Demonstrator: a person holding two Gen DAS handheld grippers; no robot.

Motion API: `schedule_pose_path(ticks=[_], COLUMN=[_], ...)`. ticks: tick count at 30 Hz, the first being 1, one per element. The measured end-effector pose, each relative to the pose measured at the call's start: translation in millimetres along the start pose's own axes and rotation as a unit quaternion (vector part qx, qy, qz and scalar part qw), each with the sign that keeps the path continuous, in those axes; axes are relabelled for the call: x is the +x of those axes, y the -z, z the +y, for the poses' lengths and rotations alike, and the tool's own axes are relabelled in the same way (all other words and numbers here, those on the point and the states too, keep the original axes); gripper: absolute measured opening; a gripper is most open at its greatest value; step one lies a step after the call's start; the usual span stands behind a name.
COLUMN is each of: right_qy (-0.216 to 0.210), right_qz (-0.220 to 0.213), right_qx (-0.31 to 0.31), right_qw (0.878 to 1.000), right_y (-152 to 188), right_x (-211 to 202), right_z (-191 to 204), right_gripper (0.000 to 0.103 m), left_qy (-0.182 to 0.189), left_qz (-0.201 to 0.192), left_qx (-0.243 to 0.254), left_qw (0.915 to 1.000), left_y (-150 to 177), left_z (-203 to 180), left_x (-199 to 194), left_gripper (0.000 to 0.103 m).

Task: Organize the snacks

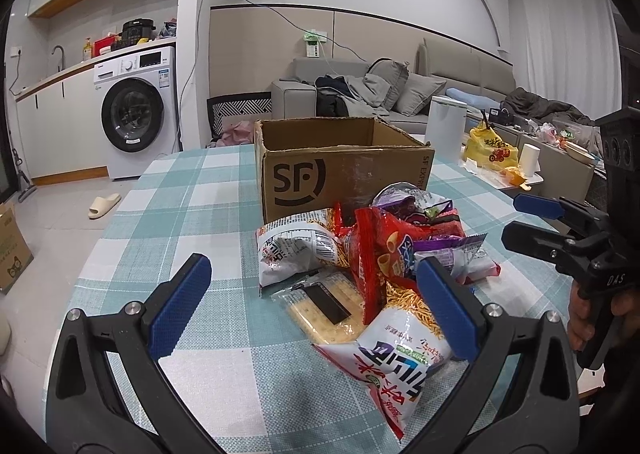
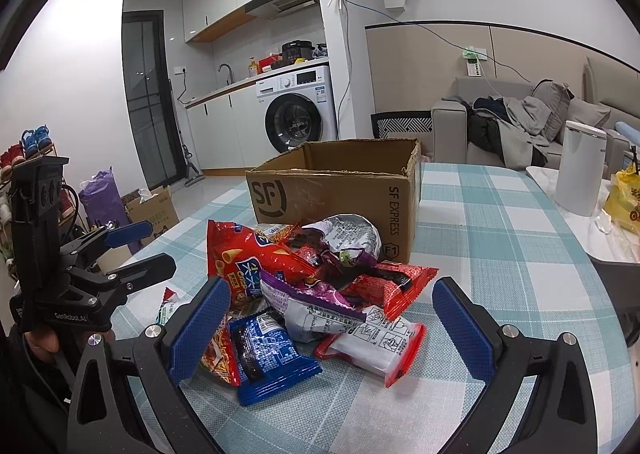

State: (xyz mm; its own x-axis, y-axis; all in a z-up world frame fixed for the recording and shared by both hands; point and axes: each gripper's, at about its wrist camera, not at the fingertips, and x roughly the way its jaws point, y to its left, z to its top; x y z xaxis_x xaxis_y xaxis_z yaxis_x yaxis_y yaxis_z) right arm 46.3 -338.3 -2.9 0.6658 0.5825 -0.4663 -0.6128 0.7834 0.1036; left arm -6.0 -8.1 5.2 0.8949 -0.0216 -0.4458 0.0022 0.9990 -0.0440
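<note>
A pile of snack bags (image 1: 372,266) lies on the checked tablecloth in front of an open cardboard SF box (image 1: 340,170). The pile (image 2: 312,286) and the box (image 2: 340,190) also show in the right wrist view. My left gripper (image 1: 316,306) is open and empty, low over the near side of the pile, its right finger beside a white noodle-snack bag (image 1: 392,362). My right gripper (image 2: 332,330) is open and empty, its jaws either side of a blue packet (image 2: 268,358) and a red-edged white packet (image 2: 372,346). The right gripper (image 1: 532,222) also appears at the right of the left wrist view.
The table (image 1: 192,206) carries a teal and white checked cloth. A white cylinder appliance (image 2: 580,170) and a yellow bag (image 2: 624,198) stand on a side table to the right. A washing machine (image 1: 136,110) and a sofa (image 1: 400,94) are behind.
</note>
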Motion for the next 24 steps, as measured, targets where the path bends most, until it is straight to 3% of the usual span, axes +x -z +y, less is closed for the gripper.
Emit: schedule_pose_path(ticks=[24], right_qy=[0.001], right_qz=[0.002], right_qx=[0.003], right_qw=[1.000], right_y=[3.9], right_x=[0.6], right_z=[-5.9], right_gripper=[0.103], left_qy=[-0.002], left_qz=[0.000], left_qx=[0.000], left_qw=[1.0000], left_y=[0.8], left_z=[-0.5], left_x=[0.2], left_gripper=[0.102])
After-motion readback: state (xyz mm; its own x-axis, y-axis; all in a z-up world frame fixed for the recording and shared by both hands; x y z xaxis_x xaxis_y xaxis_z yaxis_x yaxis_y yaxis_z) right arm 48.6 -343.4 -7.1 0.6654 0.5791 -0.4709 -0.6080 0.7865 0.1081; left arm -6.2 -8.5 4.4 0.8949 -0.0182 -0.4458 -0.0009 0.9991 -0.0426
